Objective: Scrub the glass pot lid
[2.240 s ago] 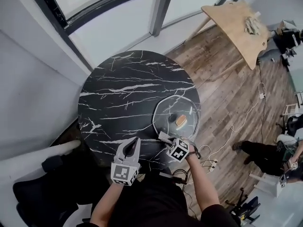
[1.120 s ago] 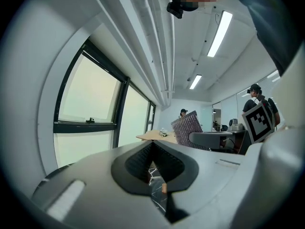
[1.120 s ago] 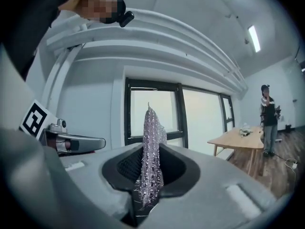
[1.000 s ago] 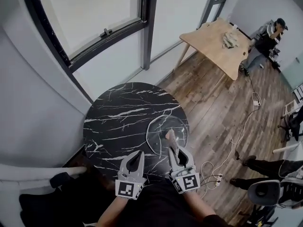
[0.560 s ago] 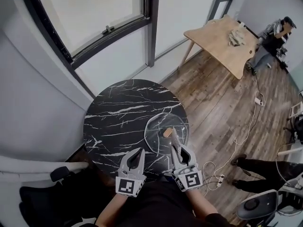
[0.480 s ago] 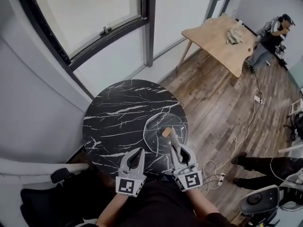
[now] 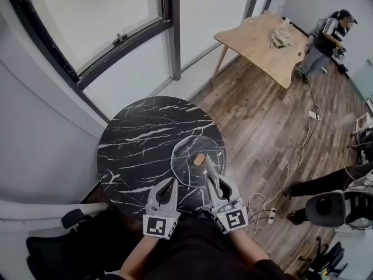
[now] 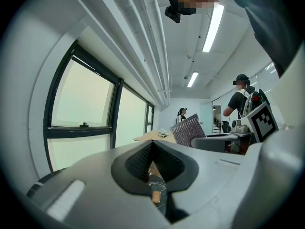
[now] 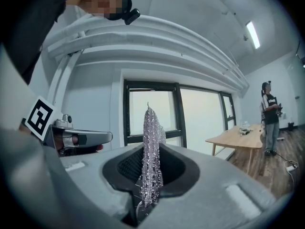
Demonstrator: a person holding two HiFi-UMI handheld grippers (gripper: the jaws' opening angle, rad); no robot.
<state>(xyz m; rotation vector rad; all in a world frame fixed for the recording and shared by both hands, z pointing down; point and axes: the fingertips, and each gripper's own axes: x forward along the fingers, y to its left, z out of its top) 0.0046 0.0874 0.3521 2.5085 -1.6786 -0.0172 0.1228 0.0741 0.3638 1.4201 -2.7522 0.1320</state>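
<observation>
A round black marble table (image 7: 134, 139) stands by a wall with a large window (image 7: 87, 28). A pale wooden table (image 7: 262, 42) stands well apart on the plank floor.

The glass pot lid (image 7: 185, 167) lies flat on the marble table, close to its right edge and towards the near side. The small brown knob (image 7: 199, 158) sits at the lid's middle.

The person holds both grippers over the near edge of the table. The right gripper (image 7: 208, 163) reaches out over the lid, its tips just beside the knob; whether they touch the glass cannot be told. Its own view shows the jaws closed tight on a silvery mesh scrubber (image 9: 151, 151), which stands upright between them and rises above the tips.

The left gripper (image 7: 171, 184) is just left of the lid, above bare marble. In its own view the jaws meet at the tips and hold nothing; the lid and knob (image 8: 155, 198) show through the gap behind them.
</observation>
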